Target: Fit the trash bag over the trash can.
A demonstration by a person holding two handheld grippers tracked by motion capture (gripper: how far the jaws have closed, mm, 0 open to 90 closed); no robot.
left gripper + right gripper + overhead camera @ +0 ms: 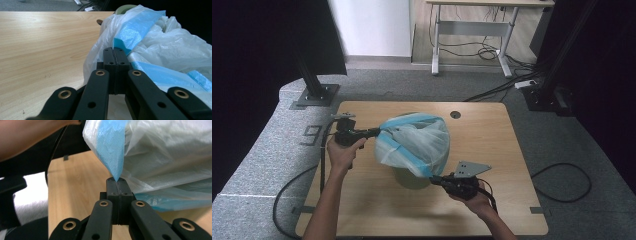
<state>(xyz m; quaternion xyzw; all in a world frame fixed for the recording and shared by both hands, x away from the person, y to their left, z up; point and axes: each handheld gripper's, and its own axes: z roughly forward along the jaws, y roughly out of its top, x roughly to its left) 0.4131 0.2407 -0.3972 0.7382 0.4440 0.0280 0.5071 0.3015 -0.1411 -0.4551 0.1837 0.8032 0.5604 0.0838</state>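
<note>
A thin white plastic bag [414,142] with a blue band along its rim is stretched over a pale green bin [412,179] in the middle of the wooden table [492,145]. My left gripper [378,131] is shut on the bag's blue rim at its left side; in the left gripper view the jaws [115,53] pinch the film. My right gripper [434,178] is shut on the blue rim at the bag's near right corner, and the right gripper view shows a blue fold [112,150] running into its closed jaws [117,181]. The bag hides most of the bin.
A round cable hole [455,114] sits near the table's far edge. Black cables [564,182] lie on the grey carpet to the right and left. A white desk frame [472,35] stands beyond the table, with dark posts [314,85] at either side.
</note>
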